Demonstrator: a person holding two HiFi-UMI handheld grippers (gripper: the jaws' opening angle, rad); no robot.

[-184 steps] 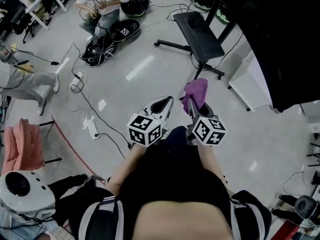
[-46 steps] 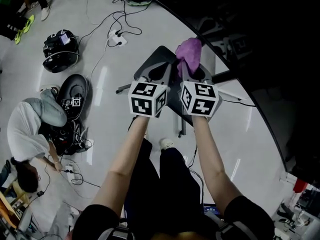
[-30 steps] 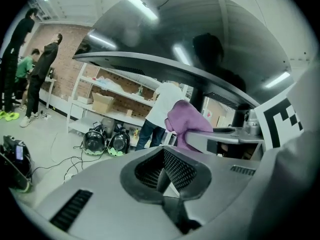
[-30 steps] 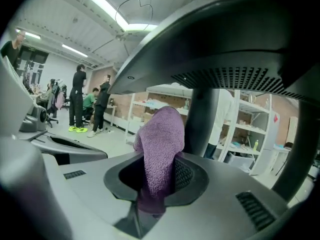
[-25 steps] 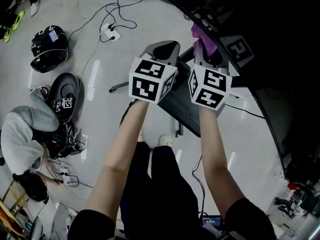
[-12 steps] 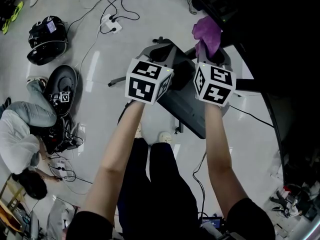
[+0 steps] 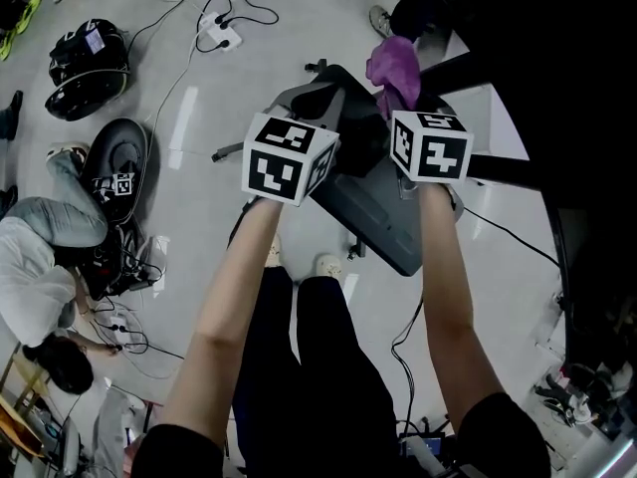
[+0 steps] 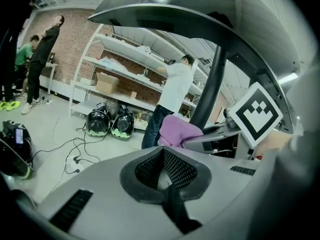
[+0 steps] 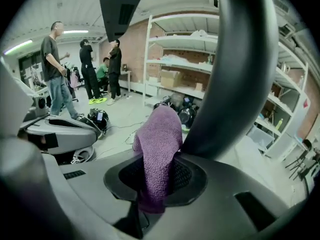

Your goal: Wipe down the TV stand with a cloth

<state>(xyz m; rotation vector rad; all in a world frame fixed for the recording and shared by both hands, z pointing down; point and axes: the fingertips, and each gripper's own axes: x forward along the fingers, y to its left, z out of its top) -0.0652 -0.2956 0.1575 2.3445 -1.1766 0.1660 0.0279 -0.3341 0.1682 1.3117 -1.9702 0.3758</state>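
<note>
The purple cloth (image 7: pixel 393 65) hangs from my right gripper (image 7: pixel 400 96), whose jaws are shut on it. In the right gripper view the cloth (image 9: pixel 159 146) rises from the jaws right beside the black pole (image 9: pixel 241 69) of the TV stand; I cannot tell if they touch. The stand's dark base (image 7: pixel 383 207) lies on the floor under both grippers, and the big black screen fills the right side. My left gripper (image 7: pixel 317 98) is held level beside it, shut and holding nothing. From the left gripper view (image 8: pixel 165 173) I see the cloth (image 8: pixel 176 130) and the pole (image 8: pixel 212 81).
Black helmets and cases (image 7: pixel 88 53) and cables with a power strip (image 7: pixel 216 30) litter the floor to the left. A person (image 7: pixel 45 257) crouches at the left edge. White shelving (image 8: pixel 125 59) and standing people (image 9: pixel 52 69) are further off.
Since the earliest frame I have come up close to the stand. In the last second both grippers stayed side by side and the cloth came closer to the pole.
</note>
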